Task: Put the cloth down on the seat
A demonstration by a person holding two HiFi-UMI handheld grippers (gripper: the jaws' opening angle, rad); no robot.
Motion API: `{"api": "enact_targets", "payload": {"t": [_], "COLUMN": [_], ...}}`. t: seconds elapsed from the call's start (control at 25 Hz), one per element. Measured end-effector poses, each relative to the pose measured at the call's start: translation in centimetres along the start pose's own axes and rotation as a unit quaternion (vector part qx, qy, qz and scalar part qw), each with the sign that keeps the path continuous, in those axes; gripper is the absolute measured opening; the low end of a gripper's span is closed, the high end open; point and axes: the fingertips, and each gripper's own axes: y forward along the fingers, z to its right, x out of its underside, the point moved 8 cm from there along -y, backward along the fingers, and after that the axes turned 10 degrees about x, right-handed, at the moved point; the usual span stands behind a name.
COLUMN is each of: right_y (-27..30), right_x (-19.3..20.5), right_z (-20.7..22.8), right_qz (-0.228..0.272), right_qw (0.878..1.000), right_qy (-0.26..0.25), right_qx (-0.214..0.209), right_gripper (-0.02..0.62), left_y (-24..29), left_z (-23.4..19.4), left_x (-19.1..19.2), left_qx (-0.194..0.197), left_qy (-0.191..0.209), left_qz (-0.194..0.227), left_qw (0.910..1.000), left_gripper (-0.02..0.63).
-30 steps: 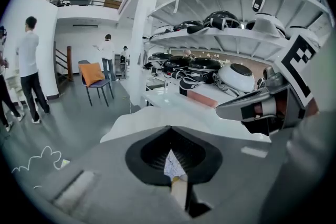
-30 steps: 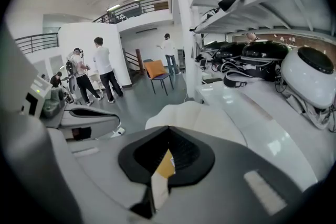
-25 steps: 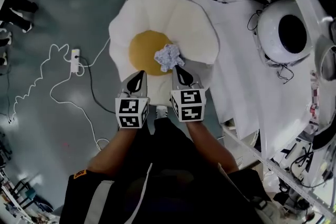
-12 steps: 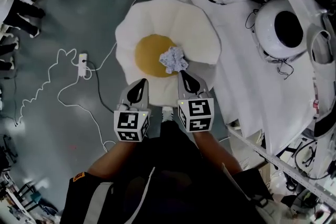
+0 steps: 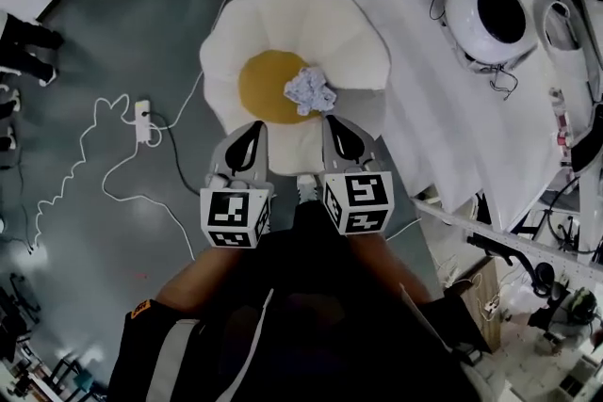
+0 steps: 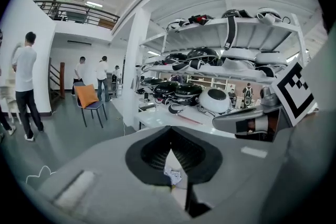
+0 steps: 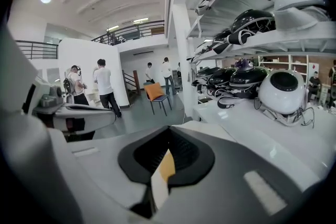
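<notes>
Note left gripper (image 5: 251, 141) and right gripper (image 5: 339, 135), jaws together and empty, drawn back and up from the crumpled cloth (image 5: 310, 90) lying free on the seat (image 5: 283, 14); treat placement as done.

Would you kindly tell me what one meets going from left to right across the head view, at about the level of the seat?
Power strip on the floor → white rim of the seat → crumpled cloth → white table → round white device.
</notes>
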Motion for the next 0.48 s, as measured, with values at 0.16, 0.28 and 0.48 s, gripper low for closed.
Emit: {"api": "enact_targets", "payload": {"t": [0.16,0.28,0.48], "right_y": [-2.8,-5.1,-8.5], "right_x": [0.0,0.0,0.0], "right_z": [-2.9,-4.9,-8.6], "right_qz": [0.011,0.021,0.038], "right_qw": [1.000,1.000,0.999], "right_qy": [-0.004,-0.004,-0.005], "right_qx": [0.010,0.018,0.027], "right_gripper": [0.000,0.000,0.000], "left_y": [-3.4,-6.2,-11.2], "left_z": [-0.5,-0.7,-1.1], "left_x": [-0.5,-0.9,-1.0], "left_qx": [0.015,0.024,0.032], "left_qy": [0.012,0.015,0.019], "left_qz": [0.010,0.021,0.036], "left_qw": [0.9998,0.9994,0.9987], "left_gripper": [0.000,0.000,0.000]}}
